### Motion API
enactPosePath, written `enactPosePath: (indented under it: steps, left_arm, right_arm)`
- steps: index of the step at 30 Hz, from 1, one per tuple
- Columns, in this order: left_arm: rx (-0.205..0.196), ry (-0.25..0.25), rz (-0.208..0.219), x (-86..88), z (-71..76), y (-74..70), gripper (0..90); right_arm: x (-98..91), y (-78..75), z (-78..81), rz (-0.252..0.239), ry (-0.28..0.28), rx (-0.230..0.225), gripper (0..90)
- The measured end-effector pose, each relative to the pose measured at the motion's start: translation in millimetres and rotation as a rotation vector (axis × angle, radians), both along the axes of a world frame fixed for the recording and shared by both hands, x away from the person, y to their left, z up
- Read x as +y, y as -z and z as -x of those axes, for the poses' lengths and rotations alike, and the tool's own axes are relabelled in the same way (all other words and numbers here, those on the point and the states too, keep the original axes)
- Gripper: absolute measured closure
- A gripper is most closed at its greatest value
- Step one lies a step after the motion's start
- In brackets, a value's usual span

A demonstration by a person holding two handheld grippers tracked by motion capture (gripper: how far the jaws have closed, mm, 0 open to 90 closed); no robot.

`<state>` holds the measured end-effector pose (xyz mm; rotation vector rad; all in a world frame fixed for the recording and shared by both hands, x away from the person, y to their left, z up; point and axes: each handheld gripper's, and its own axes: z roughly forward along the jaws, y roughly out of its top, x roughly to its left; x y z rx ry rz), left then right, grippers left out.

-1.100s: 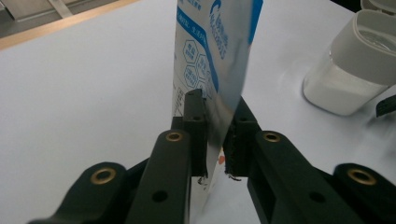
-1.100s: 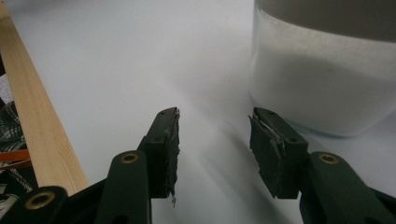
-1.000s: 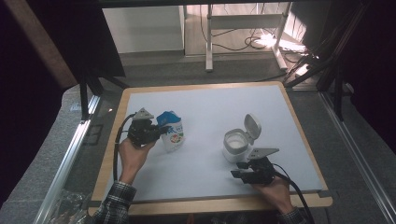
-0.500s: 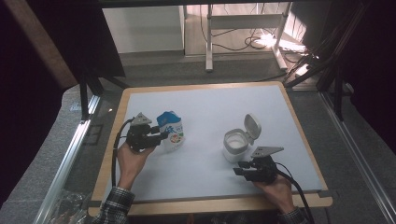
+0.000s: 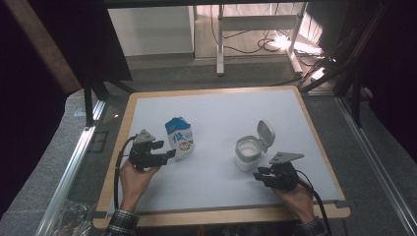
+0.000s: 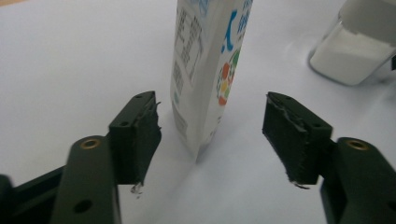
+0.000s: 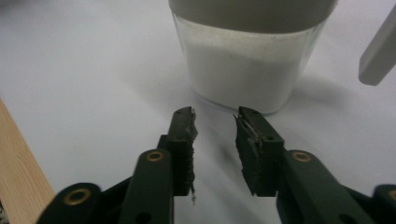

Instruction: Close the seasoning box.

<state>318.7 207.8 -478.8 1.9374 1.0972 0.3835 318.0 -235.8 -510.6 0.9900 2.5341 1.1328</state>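
White covers most of the table (image 5: 216, 108) in front of you, with a wooden rim around it. Your left gripper (image 5: 169, 155) sits just beside the milk carton (image 5: 179, 138), which stands upright on the left half of the surface. In the left gripper view the carton (image 6: 205, 70) stands just ahead of the gap between your jaws; the pads are clear of it on both sides, and the jaws have just been opening, so that claw is released. Your right gripper (image 5: 258, 175) rests near the front edge, just short of the clear jar (image 5: 247, 153) of white powder with its flip lid (image 5: 266, 132) hinged open. In the right gripper view your jaws point at the jar (image 7: 243, 74) with a narrow gap and nothing between them; they have just been closing, yet grasp nothing. Carton and jar stand well apart.
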Motion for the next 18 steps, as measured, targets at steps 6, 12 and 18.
enactPosePath:
  steps: [6, 12, 18]
  left_arm:
    - [0.016, -0.012, -0.020, -2.3, 7.6, 16.6, 27.2]
    - [0.051, -0.015, -0.034, -5.8, 13.8, 31.3, 19.9]
    - [0.081, -0.004, -0.046, -10.4, 16.7, 42.2, 13.9]
  right_arm:
    - [-7.2, -5.0, -5.3, -0.012, 0.005, 0.001, 79.3]
    - [-16.8, -13.4, -13.4, -0.033, 0.030, -0.010, 86.1]
    - [-24.4, -19.9, -21.4, -0.049, 0.056, -0.012, 89.5]
